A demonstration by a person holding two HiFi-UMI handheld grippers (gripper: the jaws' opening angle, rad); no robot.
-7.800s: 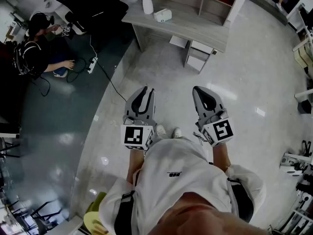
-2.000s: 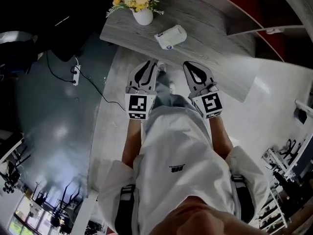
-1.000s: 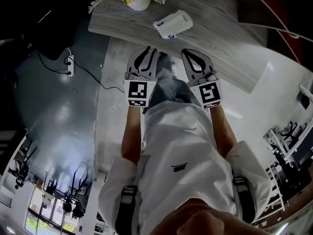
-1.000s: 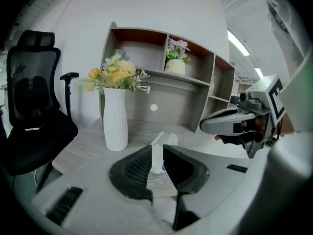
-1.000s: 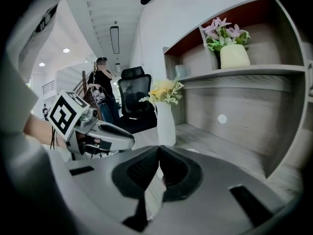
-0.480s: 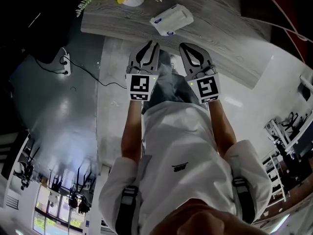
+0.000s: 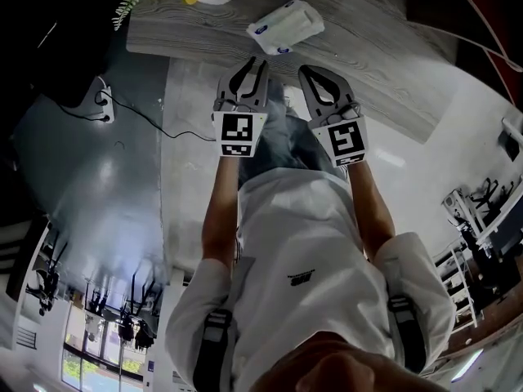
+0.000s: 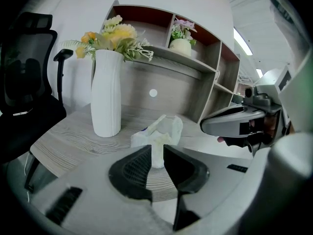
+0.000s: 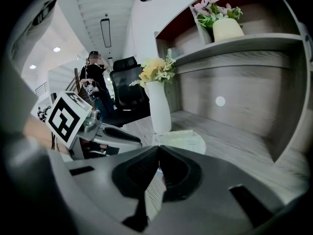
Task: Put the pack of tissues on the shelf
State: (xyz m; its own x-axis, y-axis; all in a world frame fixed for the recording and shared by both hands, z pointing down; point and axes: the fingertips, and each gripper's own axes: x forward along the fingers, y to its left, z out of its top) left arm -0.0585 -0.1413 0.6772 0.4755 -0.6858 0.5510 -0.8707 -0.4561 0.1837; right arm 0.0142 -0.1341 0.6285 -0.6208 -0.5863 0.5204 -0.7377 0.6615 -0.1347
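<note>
The pack of tissues [image 7: 286,24] is white and soft and lies on the grey wood desk [image 7: 392,55], just beyond both grippers. My left gripper [image 7: 255,60] points at it from the desk's front edge. In the left gripper view the pack [image 8: 159,133] shows through a narrow gap between the left gripper's [image 8: 157,148] jaws, which hold nothing. My right gripper [image 7: 306,70] hovers beside the left one, its jaws [image 9: 157,151] meeting at the tips and empty, with the pack [image 9: 183,141] ahead of it. The shelf [image 8: 171,58] runs above the desk's back.
A white vase of yellow flowers [image 8: 106,99] stands left of the pack. A potted plant [image 9: 227,29] sits on the shelf [image 9: 244,43]. A black office chair [image 8: 24,97] is at the desk's left end. A power strip [image 7: 102,100] and cable lie on the floor. A person [image 9: 95,77] stands far behind.
I have come up to the desk, and both grippers have moved forward to its front edge, closer to the tissue pack. The pack has not moved on the desk.
</note>
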